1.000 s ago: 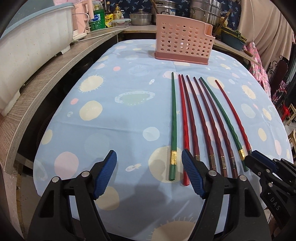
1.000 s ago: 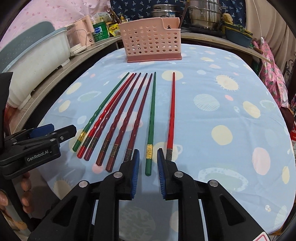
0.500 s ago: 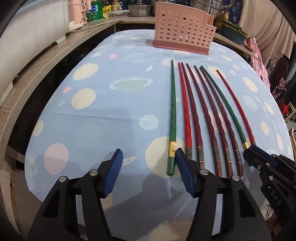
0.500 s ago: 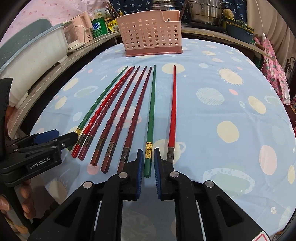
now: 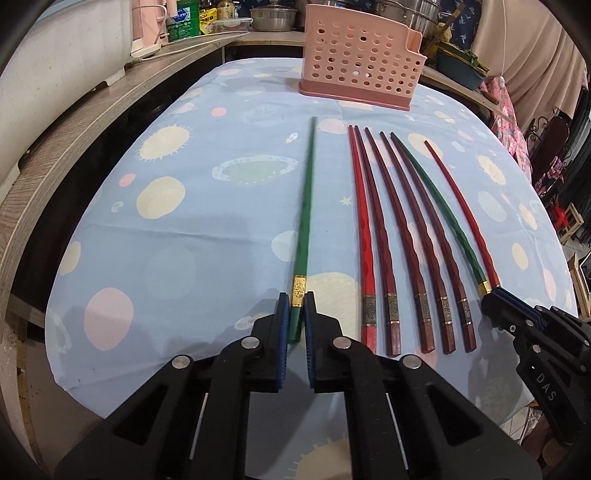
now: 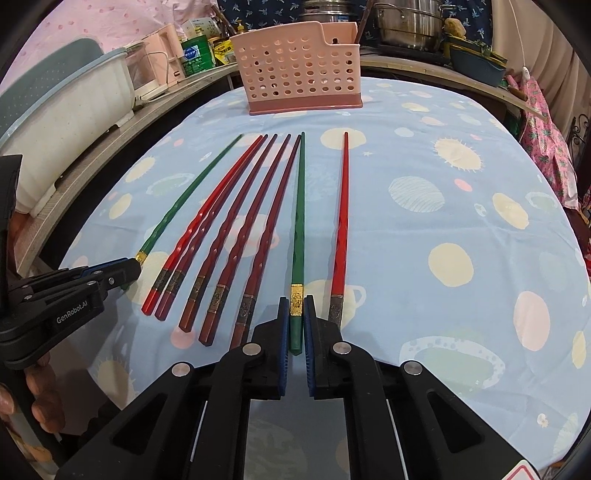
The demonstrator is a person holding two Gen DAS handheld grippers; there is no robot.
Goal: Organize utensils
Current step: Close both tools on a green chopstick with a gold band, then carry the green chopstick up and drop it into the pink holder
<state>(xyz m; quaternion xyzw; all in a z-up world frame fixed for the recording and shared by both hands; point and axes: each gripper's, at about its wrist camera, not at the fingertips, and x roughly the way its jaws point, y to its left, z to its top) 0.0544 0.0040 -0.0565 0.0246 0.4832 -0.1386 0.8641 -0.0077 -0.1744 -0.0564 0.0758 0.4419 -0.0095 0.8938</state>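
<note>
Several chopsticks lie side by side on the blue spotted tablecloth. My left gripper is shut on the butt of the leftmost green chopstick, which lies apart from the others. My right gripper is shut on the second green chopstick, between the dark red chopsticks and a bright red chopstick. The left gripper also shows in the right wrist view; the right one shows in the left wrist view. A pink perforated utensil holder stands at the table's far end.
A wooden counter runs along the left with a white dish rack, a pink kettle and bottles. Steel pots and a dark basin stand behind the holder. A pink cloth hangs at the right.
My left gripper has closed from wide open onto the leftmost green chopstick and shifted it left, away from the row. My right gripper has narrowed onto the second green chopstick.
</note>
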